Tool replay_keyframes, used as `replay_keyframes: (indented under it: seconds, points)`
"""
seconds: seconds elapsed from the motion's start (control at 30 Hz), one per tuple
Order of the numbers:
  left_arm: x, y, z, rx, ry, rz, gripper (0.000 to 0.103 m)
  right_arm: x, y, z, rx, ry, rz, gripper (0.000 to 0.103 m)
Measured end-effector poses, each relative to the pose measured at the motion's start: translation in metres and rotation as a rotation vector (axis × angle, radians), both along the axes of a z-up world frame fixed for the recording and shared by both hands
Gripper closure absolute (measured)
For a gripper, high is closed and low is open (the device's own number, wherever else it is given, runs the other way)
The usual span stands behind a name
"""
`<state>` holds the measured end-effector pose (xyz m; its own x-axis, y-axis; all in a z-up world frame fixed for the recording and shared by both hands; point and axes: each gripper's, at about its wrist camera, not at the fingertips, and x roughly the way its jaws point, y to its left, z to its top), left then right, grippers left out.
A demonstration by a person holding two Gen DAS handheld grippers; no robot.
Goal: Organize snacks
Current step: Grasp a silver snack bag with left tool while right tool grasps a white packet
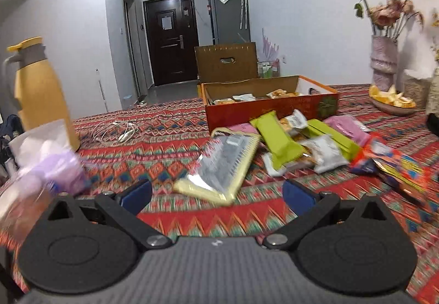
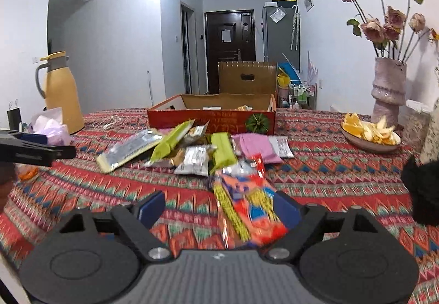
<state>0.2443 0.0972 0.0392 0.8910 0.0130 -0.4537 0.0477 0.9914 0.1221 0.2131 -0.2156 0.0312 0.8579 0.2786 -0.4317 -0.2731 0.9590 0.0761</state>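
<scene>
My right gripper (image 2: pixel 219 210) stood open, its jaws apart with nothing clamped; the orange-red snack packet (image 2: pixel 247 210) lay flat on the patterned tablecloth (image 2: pixel 343 175) between the two blue pads, nearer the right-hand pad (image 2: pixel 284 209), though whether that pad touched it I could not tell. The packet's long axis ran away from me, roughly along the fingers and slanting slightly left toward the far end, so the jaws faced its long edges. My left gripper (image 1: pixel 216 194) was likewise open and empty, aimed at the pale yellow packet with a silvery window (image 1: pixel 222 167) lying just ahead of its fingertips; the orange-red packet was well to its right, so my right hand was judged the nearer. The packet looked thin, glossy and crinkled, printed in orange, blue and yellow, probably slippery. Beyond the loose snack pile (image 2: pixel 192 150) stood the open red box (image 2: pixel 211 120), presumably the destination.
</scene>
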Motion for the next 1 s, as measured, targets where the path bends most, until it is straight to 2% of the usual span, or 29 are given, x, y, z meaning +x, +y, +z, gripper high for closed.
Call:
replay_keyframes:
  seconds: [0.07,0.13,0.23,0.33,0.5,0.6,0.63,0.73,0.77,0.83,0.93,1.0]
  points:
    - [0.032,0.002,-0.005,0.005,0.013,-0.013,0.0,0.018,0.005,0.002,0.019,0.011,-0.006,0.027]
    - [0.068,0.006,-0.013,-0.023,0.056,-0.028,0.0,0.04,0.013,0.003,0.035,0.037,0.003,0.029]
    - [0.111,0.012,-0.027,-0.053,0.097,-0.059,0.0,0.071,0.031,0.003,0.005,0.061,0.014,0.041]
    - [0.143,0.017,-0.042,-0.096,0.129,-0.076,0.0,0.102,0.05,0.002,-0.025,0.071,0.02,0.042]
    - [0.175,0.022,-0.065,-0.096,0.231,-0.091,0.0,0.155,0.077,-0.013,-0.024,0.131,0.035,0.045]
    - [0.178,0.028,-0.066,-0.139,0.212,-0.096,0.001,0.182,0.089,-0.029,-0.022,0.179,0.024,0.048]
    - [0.177,0.029,-0.067,-0.146,0.203,-0.084,0.004,0.188,0.092,-0.032,-0.029,0.186,0.012,0.048]
    - [0.175,0.029,-0.066,-0.138,0.184,-0.06,0.034,0.194,0.102,-0.04,-0.078,0.162,-0.001,0.048]
    - [0.173,0.029,-0.065,-0.139,0.172,-0.057,0.042,0.193,0.104,-0.041,-0.089,0.157,0.002,0.051]
    - [0.168,0.028,-0.064,-0.14,0.167,-0.059,0.049,0.193,0.106,-0.043,-0.084,0.178,0.03,0.065]
    - [0.152,0.018,-0.06,-0.104,0.161,-0.034,0.054,0.187,0.101,-0.043,-0.059,0.186,0.042,0.067]
    - [0.134,0.013,-0.055,-0.087,0.16,-0.005,0.054,0.178,0.094,-0.037,-0.031,0.176,0.049,0.067]
